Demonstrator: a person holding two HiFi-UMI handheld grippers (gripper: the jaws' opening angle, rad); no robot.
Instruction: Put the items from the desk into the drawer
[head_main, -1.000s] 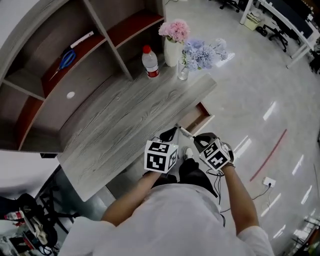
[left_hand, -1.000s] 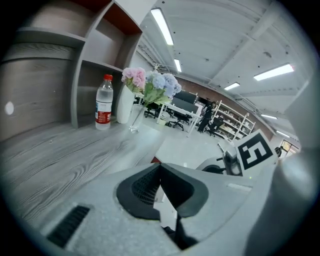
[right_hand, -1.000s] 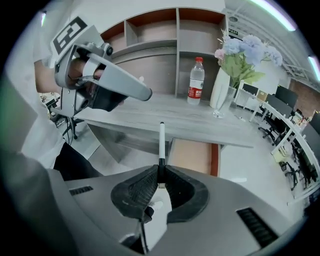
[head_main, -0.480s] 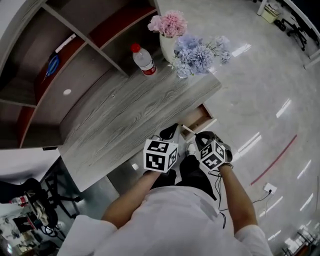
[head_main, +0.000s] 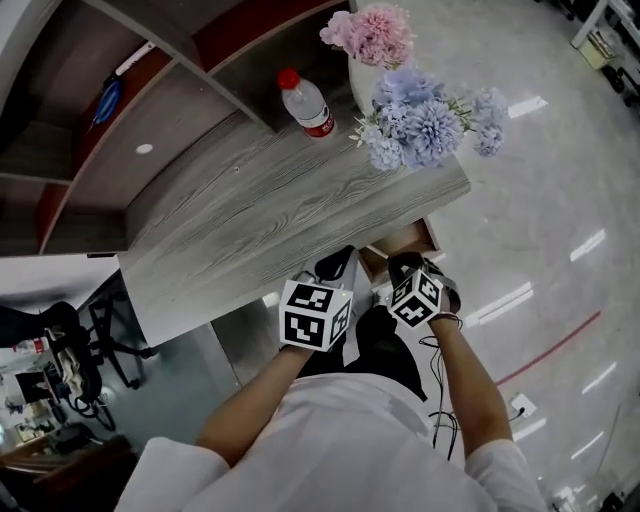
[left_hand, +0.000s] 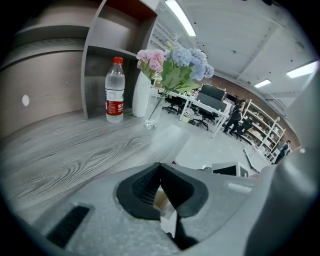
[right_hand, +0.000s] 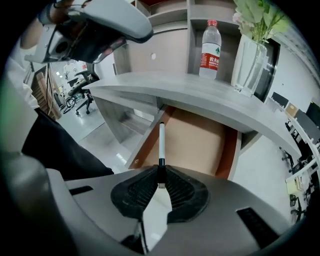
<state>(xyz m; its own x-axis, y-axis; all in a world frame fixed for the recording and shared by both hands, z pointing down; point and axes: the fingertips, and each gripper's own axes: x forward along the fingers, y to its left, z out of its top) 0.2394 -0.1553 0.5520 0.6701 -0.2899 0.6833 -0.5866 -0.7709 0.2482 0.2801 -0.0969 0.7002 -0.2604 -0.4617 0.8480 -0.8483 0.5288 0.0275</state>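
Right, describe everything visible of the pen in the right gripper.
The pen is slim and white, with a black band at its near end. The right gripper clamps that end between its black ribbed pads, so the pen juts straight ahead. It hangs over the open brown-bottomed drawer, touching only the pads.

Pink flowers (head_main: 375, 32), blue flowers (head_main: 425, 122), white vase (left_hand: 141, 97); shelf unit (head_main: 185, 45) behind
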